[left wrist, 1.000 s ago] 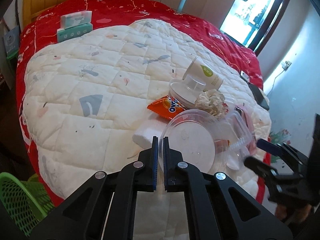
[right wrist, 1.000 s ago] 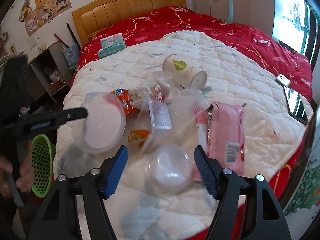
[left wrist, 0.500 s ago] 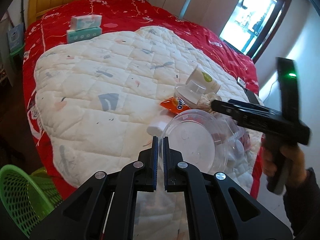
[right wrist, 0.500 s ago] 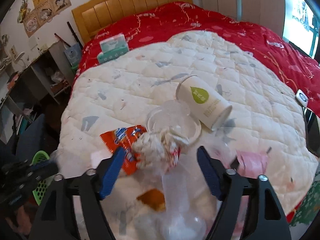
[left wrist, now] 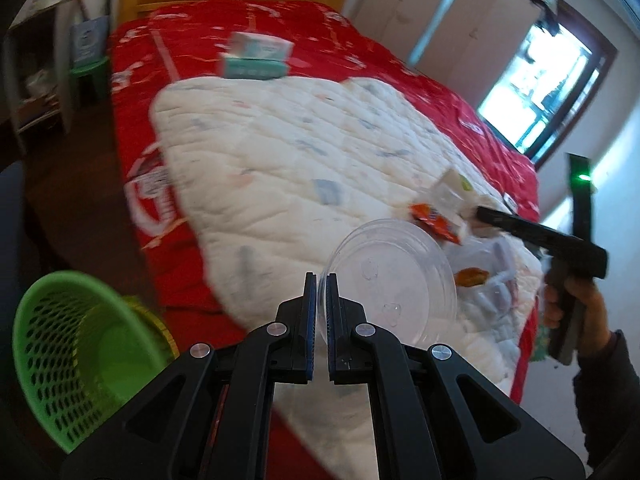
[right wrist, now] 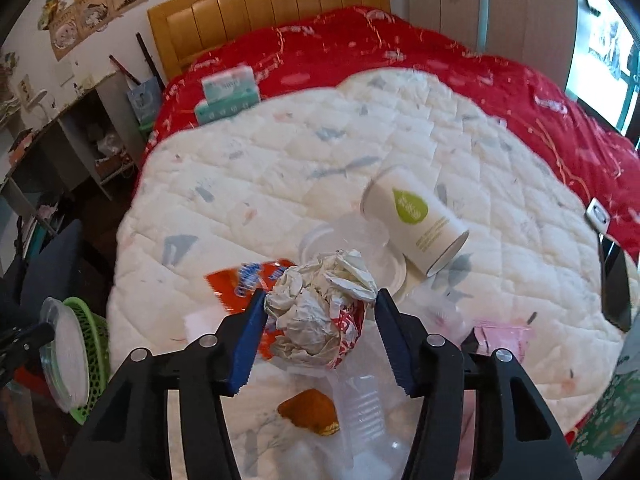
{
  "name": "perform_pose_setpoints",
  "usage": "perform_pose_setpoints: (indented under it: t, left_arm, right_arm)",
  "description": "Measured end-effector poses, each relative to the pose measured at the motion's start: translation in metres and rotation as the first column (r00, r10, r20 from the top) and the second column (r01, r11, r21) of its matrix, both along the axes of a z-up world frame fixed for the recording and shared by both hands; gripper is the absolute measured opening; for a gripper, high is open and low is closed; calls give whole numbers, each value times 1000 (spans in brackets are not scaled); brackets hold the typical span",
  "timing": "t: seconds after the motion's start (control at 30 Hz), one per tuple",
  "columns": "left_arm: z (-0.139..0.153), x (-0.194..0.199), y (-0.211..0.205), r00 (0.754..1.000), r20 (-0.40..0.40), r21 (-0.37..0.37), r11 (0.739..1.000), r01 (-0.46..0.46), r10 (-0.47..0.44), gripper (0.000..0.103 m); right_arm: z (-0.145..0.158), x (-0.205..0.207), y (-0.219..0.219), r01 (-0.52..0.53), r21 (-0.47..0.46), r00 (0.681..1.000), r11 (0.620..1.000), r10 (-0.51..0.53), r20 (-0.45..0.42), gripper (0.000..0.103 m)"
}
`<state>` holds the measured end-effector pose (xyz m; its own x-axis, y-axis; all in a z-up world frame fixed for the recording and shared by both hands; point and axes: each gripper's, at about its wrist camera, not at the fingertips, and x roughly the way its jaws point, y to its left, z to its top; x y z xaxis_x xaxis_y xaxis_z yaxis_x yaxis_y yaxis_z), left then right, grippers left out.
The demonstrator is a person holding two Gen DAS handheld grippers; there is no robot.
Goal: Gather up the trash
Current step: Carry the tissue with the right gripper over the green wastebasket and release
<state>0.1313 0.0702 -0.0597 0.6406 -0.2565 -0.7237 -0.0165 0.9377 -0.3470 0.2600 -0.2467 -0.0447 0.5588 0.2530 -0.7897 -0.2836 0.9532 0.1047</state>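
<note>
Left wrist: left gripper (left wrist: 321,280) pinches clear plastic lid (left wrist: 394,276) by its rim, above bed edge; carry it over green basket (left wrist: 80,356) before letting go.
Right wrist: right gripper (right wrist: 320,314) spread around crumpled paper ball (right wrist: 320,316); squeeze it centrally.

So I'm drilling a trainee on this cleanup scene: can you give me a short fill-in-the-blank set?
1. The left gripper is shut on a clear plastic ____.
2. The basket on the floor is ____ in colour.
3. The right gripper has its open fingers on either side of a crumpled ____ ball.

Missing words: lid; green; paper
</note>
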Motion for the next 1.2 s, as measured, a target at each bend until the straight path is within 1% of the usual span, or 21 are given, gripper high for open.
perform_pose_setpoints:
  t: [0.1,0.13,0.2,0.27,0.37,0.43,0.47,0.6,0.67,0.83,1.03,1.1,1.13,1.2]
  left_arm:
    - [-4,-18,29,998,-10,13,998,-69,69,3]
    - [-6,-25,39,995,-14,31,995,-97,98,3]
    - [-13,-38,60,987,-30,62,986,-154,156,3]
    - [-19,-49,78,979,-47,66,979,-195,198,3]
    - [-33,-63,103,959,-79,110,958,-263,272,3]
    - [-44,-70,120,945,-107,101,949,-299,309,3]
    - [-48,-73,126,939,-115,108,944,-313,324,3]
    - [-64,-84,143,919,-146,130,928,-350,367,3]
    - [-72,-89,150,908,-159,154,918,-365,388,4]
    - [-84,-102,164,885,-195,140,905,-401,422,7]
    - [-87,-128,178,872,-193,113,893,-435,449,11]
    - [-86,-137,183,871,-186,97,891,-443,454,14]
    - [-86,-141,185,870,-183,98,889,-447,458,18]
    - [-87,-147,190,864,-182,109,883,-457,469,20]
  right_arm:
    - [18,-16,7,-15,-8,998,1000,15,54,53]
    - [24,-21,9,-18,-6,998,1000,18,68,53]
    - [33,-33,14,-38,19,996,999,36,80,53]
    - [41,-47,23,-63,29,993,998,60,97,53]
    - [45,-67,43,-114,50,989,992,109,97,53]
    - [44,-79,59,-152,59,985,987,146,94,53]
    - [43,-86,69,-172,59,982,983,166,95,53]
    - [38,-108,104,-241,82,969,967,235,78,54]
    - [34,-117,120,-272,89,961,958,267,70,54]
    - [23,-135,159,-341,95,940,935,338,47,54]
    - [6,-148,203,-419,107,907,901,421,6,54]
    - [2,-154,220,-449,101,892,888,451,-1,54]
    - [1,-156,226,-458,103,888,883,461,-2,54]
    - [-2,-159,237,-478,112,876,871,482,-8,54]
